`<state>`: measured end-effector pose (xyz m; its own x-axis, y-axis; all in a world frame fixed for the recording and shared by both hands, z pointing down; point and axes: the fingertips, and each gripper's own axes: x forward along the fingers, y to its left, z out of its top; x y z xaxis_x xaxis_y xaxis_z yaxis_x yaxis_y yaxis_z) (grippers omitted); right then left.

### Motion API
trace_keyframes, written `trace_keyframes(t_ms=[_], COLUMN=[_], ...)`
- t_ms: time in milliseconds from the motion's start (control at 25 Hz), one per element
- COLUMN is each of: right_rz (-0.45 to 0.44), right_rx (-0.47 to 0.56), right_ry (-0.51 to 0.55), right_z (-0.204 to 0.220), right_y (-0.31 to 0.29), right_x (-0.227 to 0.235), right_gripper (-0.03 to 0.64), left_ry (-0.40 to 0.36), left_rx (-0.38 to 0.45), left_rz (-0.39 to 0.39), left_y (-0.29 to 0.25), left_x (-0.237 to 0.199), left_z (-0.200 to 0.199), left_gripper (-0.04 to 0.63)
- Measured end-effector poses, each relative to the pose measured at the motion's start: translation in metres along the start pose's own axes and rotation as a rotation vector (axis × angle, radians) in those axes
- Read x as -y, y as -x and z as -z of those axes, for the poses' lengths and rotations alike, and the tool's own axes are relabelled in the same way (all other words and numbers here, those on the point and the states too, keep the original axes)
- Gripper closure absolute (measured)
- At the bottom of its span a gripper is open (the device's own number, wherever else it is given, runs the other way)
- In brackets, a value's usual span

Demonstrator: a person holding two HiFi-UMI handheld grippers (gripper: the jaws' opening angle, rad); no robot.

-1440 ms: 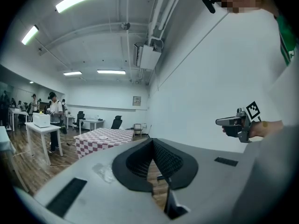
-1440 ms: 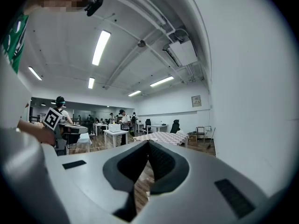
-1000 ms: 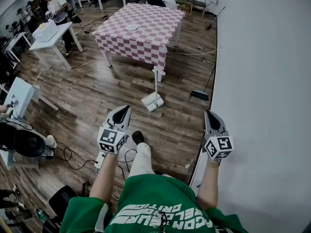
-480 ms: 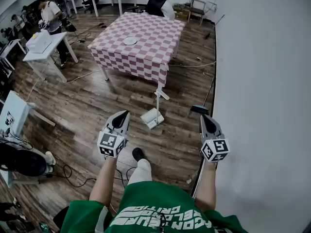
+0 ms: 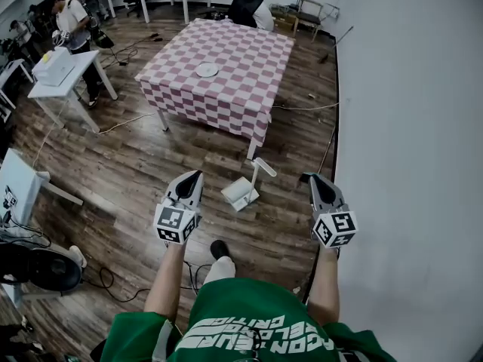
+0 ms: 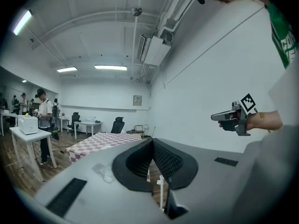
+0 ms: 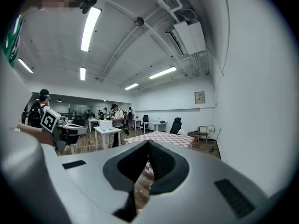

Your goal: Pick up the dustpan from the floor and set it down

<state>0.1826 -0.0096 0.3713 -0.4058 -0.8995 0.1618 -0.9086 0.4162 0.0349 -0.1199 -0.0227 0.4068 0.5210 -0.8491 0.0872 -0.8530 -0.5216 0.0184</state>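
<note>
In the head view a white dustpan [image 5: 239,194] lies on the wooden floor, its long handle [image 5: 260,169] slanting up toward the corner of the checked table. It sits ahead of me, between the two grippers and apart from both. My left gripper [image 5: 198,174] is held level to its left, jaws closed to a point with nothing in them. The right gripper [image 5: 312,177] is out to the dustpan's right, near the wall, also shut and empty. In the left gripper view the black pads [image 6: 152,143] meet; in the right gripper view the right gripper's pads [image 7: 148,143] meet as well.
A table with a pink checked cloth [image 5: 226,89] and a plate [image 5: 207,69] stands just beyond the dustpan. A white wall [image 5: 407,127] runs along the right, with a broom handle [image 5: 327,148] leaning near it. White desks [image 5: 56,70], people and floor cables [image 5: 106,277] fill the left.
Both grippers have travelled forward across the floor with me. The dustpan and the checked table now sit nearer and lower in the head view. Both jaws stayed shut.
</note>
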Motion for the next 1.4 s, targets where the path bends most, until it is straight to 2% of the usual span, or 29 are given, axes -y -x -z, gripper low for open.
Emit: trace_keyframes(t_ms=[480, 840, 1040, 1160, 1400], right_rz=[0.015, -0.023, -0.05, -0.074, -0.148], right_rx=[-0.035, -0.082, -0.108, -0.116, -0.134], right_ry=[0.008, 0.025, 0.03, 0.035, 0.099], right_z=[-0.008, 0.007, 0.019, 0.024, 0.034], right_y=[-0.075, -0.108, -0.123, -0.137, -0.178], right_x=[-0.006, -0.008, -0.001, 0.007, 0.031], right_gripper=[0.609, 0.609, 0.609, 0.609, 0.609], left_ry=[0.028, 0.048, 0.05, 0.053, 0.064], left_rx=[0.0, -0.031, -0.057, -0.078, -0.071], left_rz=[0.022, 0.047, 0.062, 0.036, -0.074], left_y=[-0.042, -0.065, -0.08, -0.085, -0.101], left_x=[-0.069, -0.079, -0.07, -0.074, -0.087], left_z=[0.001, 0.018, 0.031, 0.039, 0.033], left_gripper=[0.594, 0.594, 0.594, 0.594, 0.594])
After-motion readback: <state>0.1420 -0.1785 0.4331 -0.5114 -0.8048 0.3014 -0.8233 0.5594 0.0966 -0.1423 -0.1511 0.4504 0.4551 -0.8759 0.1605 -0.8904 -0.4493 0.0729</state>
